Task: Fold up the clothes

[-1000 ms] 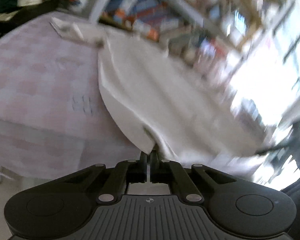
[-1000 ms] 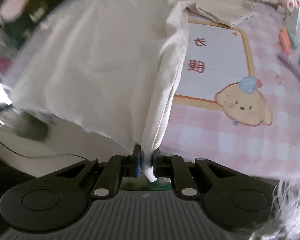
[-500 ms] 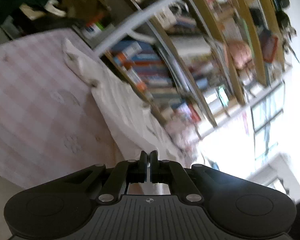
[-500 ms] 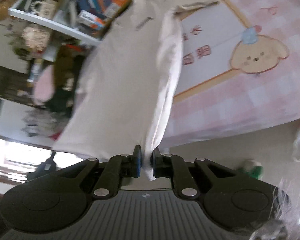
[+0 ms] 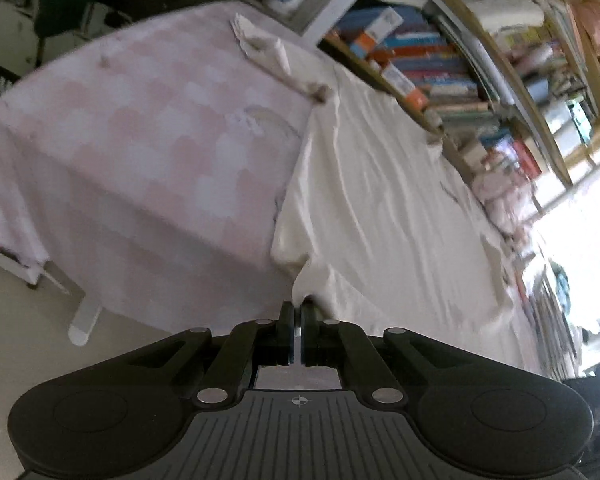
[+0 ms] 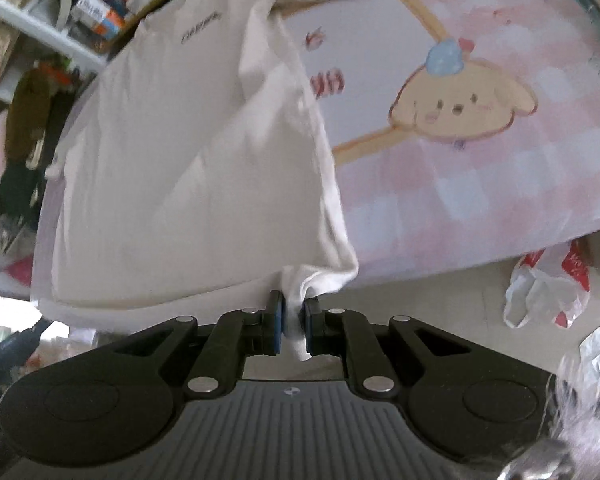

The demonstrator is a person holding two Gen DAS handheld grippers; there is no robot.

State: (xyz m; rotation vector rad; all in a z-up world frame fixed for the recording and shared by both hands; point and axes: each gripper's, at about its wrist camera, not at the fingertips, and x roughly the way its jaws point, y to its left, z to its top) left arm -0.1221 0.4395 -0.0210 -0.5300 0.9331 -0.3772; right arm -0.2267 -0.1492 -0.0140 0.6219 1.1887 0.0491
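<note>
The left gripper (image 5: pixel 298 312) is clamped tight on a pinch of the white T-shirt (image 5: pixel 380 208), its two black jaws nearly meeting with only a thin sliver of cloth between them. The right gripper (image 6: pixel 294 320) also grips the shirt: a bunched wad of the hem sits between its blue-padded jaws, and a small tail of fabric pokes out below them toward the camera.

The T-shirt (image 6: pixel 172 152) is off-white and plain, apart from a small line of dark lettering near the collar. Its surface shows soft wrinkles that run away from each pinched point. In the right wrist view one side edge is rolled over into a thick fold that leads down to the jaws, and a short sleeve lies flat near the top of the frame.

The shirt spreads over a table under a pink checked tablecloth (image 5: pixel 140 152), which carries a cartoon puppy print (image 6: pixel 460 108) and a framed white panel. The collar end lies far from both grippers, on the table; the hem end rises straight from their tips, right at the near table edge. Beside the shirt on the cloth lies a crumpled small white cloth (image 5: pixel 268 52). Crowded bookshelves (image 5: pixel 440 60) stand behind the table. A white and red plastic bag (image 6: pixel 548 292) lies on the floor.
</note>
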